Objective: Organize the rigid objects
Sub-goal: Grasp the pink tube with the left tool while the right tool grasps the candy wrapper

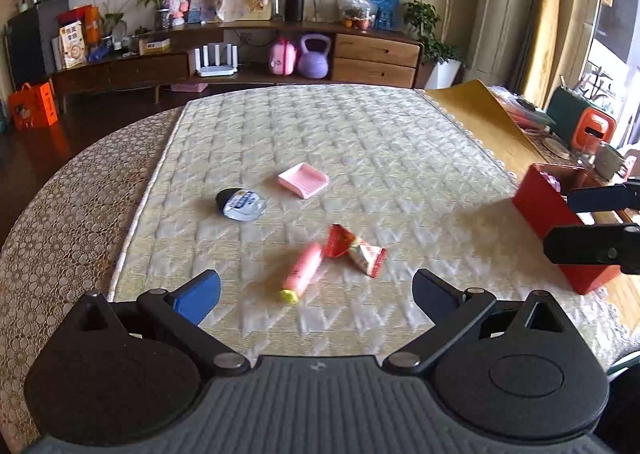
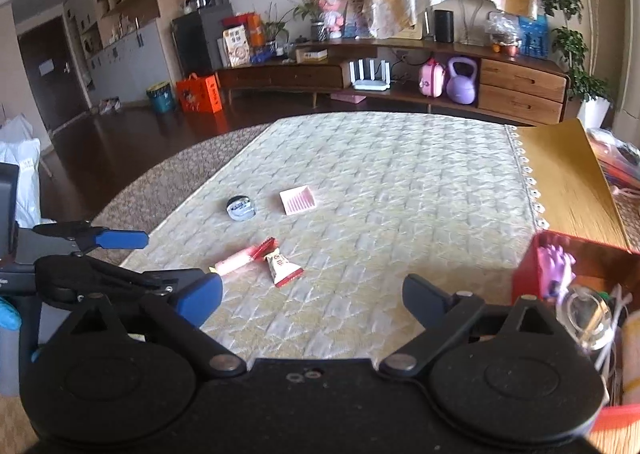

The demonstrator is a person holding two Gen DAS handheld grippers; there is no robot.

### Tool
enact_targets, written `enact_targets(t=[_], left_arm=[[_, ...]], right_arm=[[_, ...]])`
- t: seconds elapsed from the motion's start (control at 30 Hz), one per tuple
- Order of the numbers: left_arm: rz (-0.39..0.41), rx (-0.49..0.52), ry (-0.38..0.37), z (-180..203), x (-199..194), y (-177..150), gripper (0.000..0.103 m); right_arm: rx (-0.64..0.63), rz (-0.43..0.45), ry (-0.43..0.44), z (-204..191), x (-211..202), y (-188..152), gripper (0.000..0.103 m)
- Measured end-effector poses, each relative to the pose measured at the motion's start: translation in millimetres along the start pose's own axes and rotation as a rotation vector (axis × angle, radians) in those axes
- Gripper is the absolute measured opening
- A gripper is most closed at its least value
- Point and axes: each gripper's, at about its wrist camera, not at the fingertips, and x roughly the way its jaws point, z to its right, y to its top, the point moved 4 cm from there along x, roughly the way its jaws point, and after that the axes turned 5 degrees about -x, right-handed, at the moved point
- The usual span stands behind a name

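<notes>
Both grippers hang over the quilted mat (image 1: 360, 142) with jaws spread wide and nothing between them: the left gripper (image 1: 316, 290) faces the loose items, and the right gripper (image 2: 312, 294) sits nearer the red box (image 2: 524, 274) at the mat's right edge. Still out on the mat are a pink tube (image 1: 302, 272), a red and white wrapper (image 1: 356, 250) touching its far end, a pink tray (image 1: 304, 180) and a small round tub (image 1: 240, 204) farther back. The box already holds a few things. The tube looks the likely next pick, and its round body could roll or squirt out if the pads close off-centre. Because the wrapper touches it, a careless close could catch both or flick the wrapper away. The two grippers work close together, so reaching at once risks a knock.
</notes>
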Motion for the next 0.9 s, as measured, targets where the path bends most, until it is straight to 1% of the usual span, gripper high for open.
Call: enact_targets(t=[0.17,0.33,0.43,0.63,0.73,0.9], left_arm=[[-0.014,-0.020,0.017,-13.4,18.3,-4.3,0.103],[-0.015,-0.004,0.038,-20.3,36.8,-6.3,0.103],[-0.008,0.019,0.046,-20.2,46.9,-7.6,0.103],[-0.009,0.055,0.065,-18.8,65.9,-10.5,0.103],[-0.008,0.058,0.055,-19.3,71.6,-12.4,0.103],[-0.019,0.062,0.047,-20.5,81.0,-13.7,0.102]], right_arm=[[-0.040,-0.048,0.019,-7.0,29.2,5.9,0.096],[-0.075,-0.095,0.030,-13.9,59.2,10.8,0.091],[-0.092,-0.122,0.034,-18.2,76.5,13.6,0.083],[-0.104,-0.169,0.031,-21.1,105.6,17.6,0.076],[-0.112,-0.190,0.035,-23.3,117.4,17.4,0.072],[-0.124,-0.223,0.058,-30.2,133.3,14.6,0.060]])
